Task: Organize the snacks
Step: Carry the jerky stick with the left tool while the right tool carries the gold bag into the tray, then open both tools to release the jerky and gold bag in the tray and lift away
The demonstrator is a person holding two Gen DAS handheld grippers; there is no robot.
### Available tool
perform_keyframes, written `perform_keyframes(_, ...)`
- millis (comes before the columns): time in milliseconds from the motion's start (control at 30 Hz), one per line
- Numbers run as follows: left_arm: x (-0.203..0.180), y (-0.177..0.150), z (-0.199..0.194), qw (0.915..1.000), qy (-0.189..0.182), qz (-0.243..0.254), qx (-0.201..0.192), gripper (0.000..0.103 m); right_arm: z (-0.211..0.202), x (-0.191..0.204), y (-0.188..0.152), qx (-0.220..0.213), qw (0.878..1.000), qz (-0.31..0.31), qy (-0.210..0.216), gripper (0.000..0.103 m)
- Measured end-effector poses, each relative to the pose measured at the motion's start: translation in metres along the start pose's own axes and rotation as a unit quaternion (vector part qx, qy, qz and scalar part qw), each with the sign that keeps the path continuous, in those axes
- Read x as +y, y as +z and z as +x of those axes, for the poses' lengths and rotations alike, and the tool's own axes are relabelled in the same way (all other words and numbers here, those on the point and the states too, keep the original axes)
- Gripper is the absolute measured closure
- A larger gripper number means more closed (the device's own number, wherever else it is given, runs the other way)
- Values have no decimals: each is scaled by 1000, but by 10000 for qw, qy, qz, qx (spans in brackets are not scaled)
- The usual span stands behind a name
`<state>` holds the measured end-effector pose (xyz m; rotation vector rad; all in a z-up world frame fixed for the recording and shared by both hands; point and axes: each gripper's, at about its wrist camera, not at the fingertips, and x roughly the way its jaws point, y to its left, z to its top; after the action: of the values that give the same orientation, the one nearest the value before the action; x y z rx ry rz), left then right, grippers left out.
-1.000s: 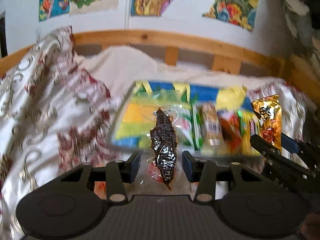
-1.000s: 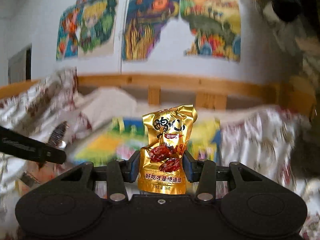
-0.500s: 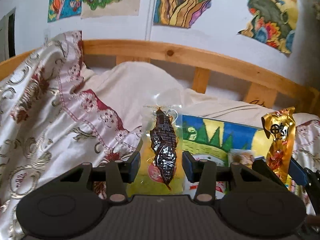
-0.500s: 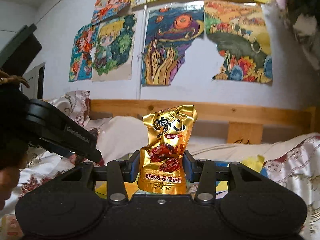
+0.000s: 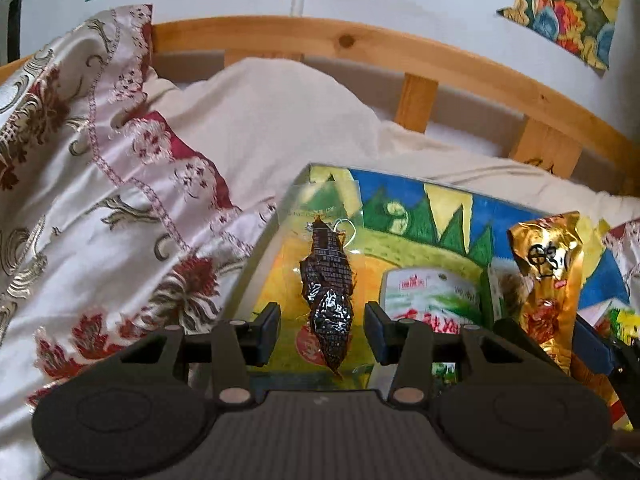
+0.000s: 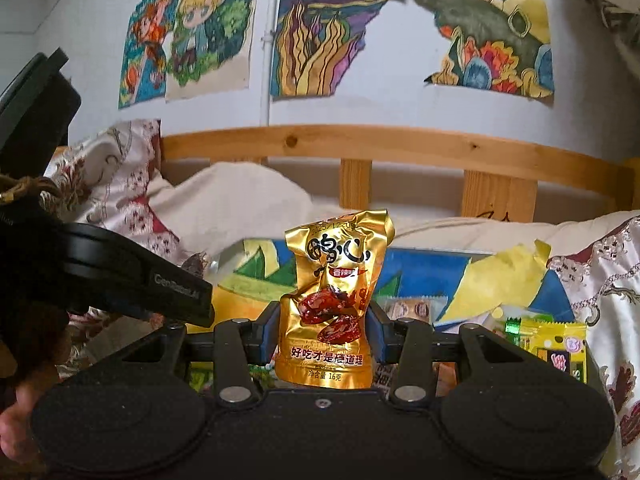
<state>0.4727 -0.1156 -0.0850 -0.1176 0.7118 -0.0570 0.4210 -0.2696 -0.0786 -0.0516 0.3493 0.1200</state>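
Now right hand-held gripper (image 6: 323, 334) clamped on gold packet (image 6: 334, 308); left hand-held gripper (image 5: 322, 330) apart around dark snack pouch (image 5: 328, 292).

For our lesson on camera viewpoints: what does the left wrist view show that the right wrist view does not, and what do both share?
Only the left wrist view shows the left hand-held gripper with the clear packet of dark snack between its fingers, and a white-and-green packet lying on the painted board.

Only the right wrist view shows the blond cartoon picture on the wall and a yellow wrapper.

Both show the gold packet clamped in the right hand-held gripper, the painted board and the wooden bed rail.
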Motion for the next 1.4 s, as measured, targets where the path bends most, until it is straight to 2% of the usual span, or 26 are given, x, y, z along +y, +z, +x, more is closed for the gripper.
perform_keyframes(300, -2, -3, 6, 9997, 87, 130, 174, 53, 5, 0, -3, 192, 9998, 31, 15, 56)
perform_keyframes(800, 1, -9, 12, 9996, 134, -17, 235, 53, 10, 0, -5, 282, 9996, 11, 39, 54)
perform_keyframes(1133, 4, -10, 11, 9993, 162, -135, 307, 51, 10, 1, -5, 273, 9996, -13, 15, 48)
perform_keyframes(1300, 10, -4, -1, 9992, 211, -268, 184, 43, 0, -4, 0, 9, 9999, 157, 37, 46)
perform_keyframes(1400, 16, 0, -16, 9990, 228, -383, 14, 32, -11, -10, 6, -221, 9993, 293, -22, 41)
